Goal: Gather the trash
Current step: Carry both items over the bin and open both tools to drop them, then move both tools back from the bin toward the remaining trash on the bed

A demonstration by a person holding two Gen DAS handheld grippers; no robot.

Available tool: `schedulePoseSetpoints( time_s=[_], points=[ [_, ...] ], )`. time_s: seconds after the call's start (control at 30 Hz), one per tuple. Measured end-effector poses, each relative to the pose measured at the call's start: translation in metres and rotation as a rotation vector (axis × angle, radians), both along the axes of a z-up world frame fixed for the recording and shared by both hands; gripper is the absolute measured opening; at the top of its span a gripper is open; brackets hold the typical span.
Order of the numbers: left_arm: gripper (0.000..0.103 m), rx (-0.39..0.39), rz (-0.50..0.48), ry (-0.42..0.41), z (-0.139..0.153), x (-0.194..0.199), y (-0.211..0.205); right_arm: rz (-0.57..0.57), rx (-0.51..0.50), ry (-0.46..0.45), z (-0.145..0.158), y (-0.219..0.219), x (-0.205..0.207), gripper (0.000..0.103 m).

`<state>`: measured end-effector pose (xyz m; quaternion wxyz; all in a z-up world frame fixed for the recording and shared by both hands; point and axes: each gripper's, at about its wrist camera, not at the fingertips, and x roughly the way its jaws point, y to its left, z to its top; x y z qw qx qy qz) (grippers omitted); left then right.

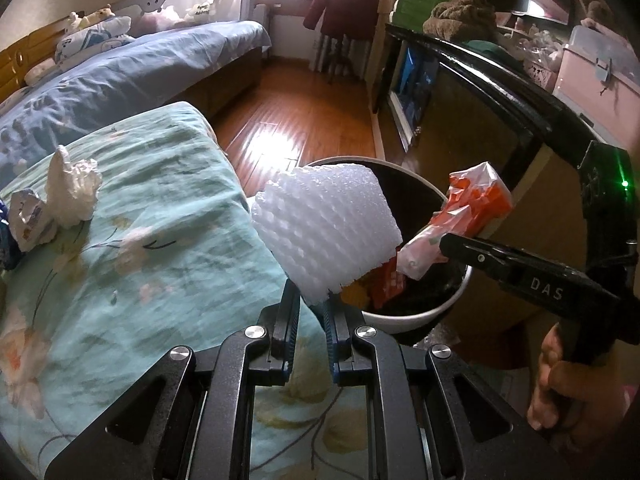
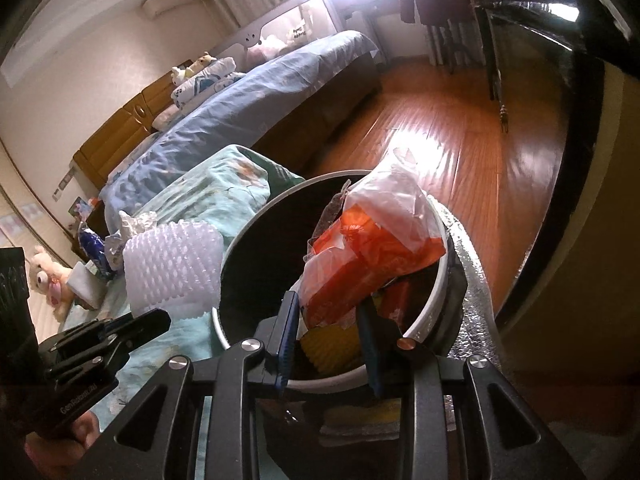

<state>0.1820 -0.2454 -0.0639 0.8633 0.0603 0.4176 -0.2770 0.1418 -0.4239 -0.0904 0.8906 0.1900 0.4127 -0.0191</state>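
My left gripper (image 1: 311, 298) is shut on a white foam net sleeve (image 1: 326, 234), held at the near rim of a round white bin with a black liner (image 1: 454, 298). My right gripper (image 2: 330, 312) is shut on an orange and clear plastic wrapper (image 2: 372, 256) and holds it over the bin's mouth (image 2: 272, 248). The right view also shows the foam net sleeve (image 2: 172, 266) left of the bin. Red and yellow wrappers (image 1: 384, 288) lie inside the bin. Crumpled white tissue (image 1: 74, 190) and a crumpled white wrapper (image 1: 30, 216) lie on the green floral quilt (image 1: 152, 240).
A blue-covered bed (image 1: 120, 76) lies beyond the quilt. Wooden floor (image 1: 304, 120) stretches behind the bin. A dark-edged cabinet (image 1: 496, 92) stands to the right of the bin. Silver foil sheet (image 2: 472, 280) lies under the bin. A person's hand (image 1: 560, 384) holds the right gripper's handle.
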Motion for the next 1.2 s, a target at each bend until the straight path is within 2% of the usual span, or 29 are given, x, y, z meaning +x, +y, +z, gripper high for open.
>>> schedulePoseSetpoints(
  time_s=[0.17,0.37,0.43,0.47,0.5,0.6,0.73,0.8,0.9,1.0,1.2],
  points=[
    [0.011,-0.003,-0.001,0.021,-0.003,0.007,-0.006,0.003,-0.016,0.015,-0.002,-0.002,0.005,0.03],
    [0.013,0.006,-0.006,0.027,-0.004,0.012,-0.015,-0.002,-0.031,0.045,-0.005,-0.006,0.01,0.035],
    [0.025,0.004,-0.007,0.033,-0.004,0.013,-0.016,-0.004,-0.026,0.049,-0.006,-0.007,0.011,0.039],
    [0.04,-0.001,-0.003,0.034,-0.003,0.014,-0.016,-0.005,-0.024,0.05,-0.005,-0.008,0.011,0.039],
    [0.05,-0.007,0.003,0.027,-0.002,0.013,-0.014,-0.006,-0.024,0.048,-0.004,-0.008,0.01,0.041],
    [0.051,-0.007,0.013,0.011,0.0,0.011,-0.01,-0.008,-0.025,0.039,-0.002,-0.007,0.008,0.053],
    [0.052,-0.023,0.036,0.023,0.0,0.009,0.002,-0.007,-0.013,0.03,0.001,-0.004,0.007,0.06],
    [0.053,-0.031,0.056,0.028,-0.001,0.007,0.011,-0.004,-0.009,0.016,0.003,-0.001,0.006,0.071],
    [0.054,-0.045,0.084,0.03,0.0,0.004,0.026,0.006,0.002,0.001,0.006,0.007,0.005,0.081],
    [0.055,-0.054,0.116,0.026,0.002,0.001,0.043,0.018,0.017,-0.02,0.01,0.017,0.004,0.086],
    [0.058,-0.059,0.19,-0.005,0.007,-0.006,0.079,0.04,0.039,-0.057,0.019,0.04,0.008,0.089]
  ],
)
